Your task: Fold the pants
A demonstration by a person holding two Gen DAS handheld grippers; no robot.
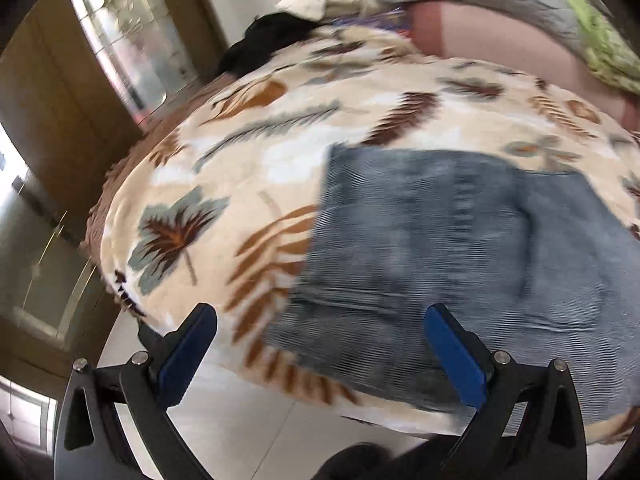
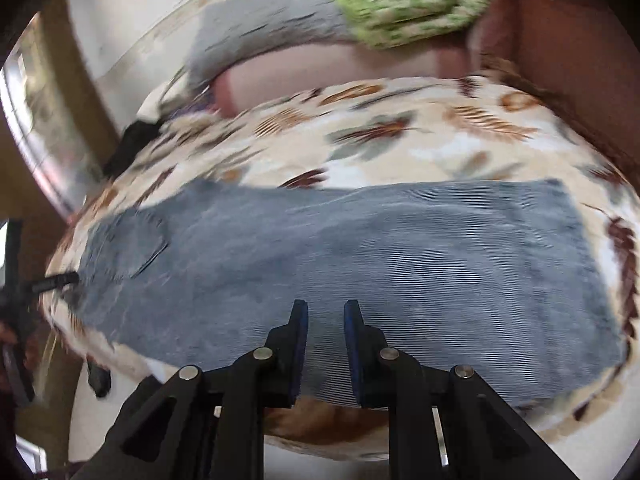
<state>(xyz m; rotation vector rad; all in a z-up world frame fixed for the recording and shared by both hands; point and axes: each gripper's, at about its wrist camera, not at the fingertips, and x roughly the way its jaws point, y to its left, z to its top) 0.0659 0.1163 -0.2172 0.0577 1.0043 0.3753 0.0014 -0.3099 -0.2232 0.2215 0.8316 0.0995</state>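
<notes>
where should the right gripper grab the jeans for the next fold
Probably the near edge of the jeans, approached from the bed's near side: they lie flat along the leaf-print blanket, and that edge sits just under the right gripper, whose narrow jaws hold nothing.

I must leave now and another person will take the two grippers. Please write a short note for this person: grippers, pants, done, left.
Left gripper: jaws wide open, empty, over the near edge of the pants.
Right gripper: jaws nearly closed with a narrow gap, nothing between them, above the pants.
Pants: blue denim, lying flat as a long strip on the leaf-print blanket.
Done: apparently folded lengthwise.
Left: fold across, probably.
</notes>
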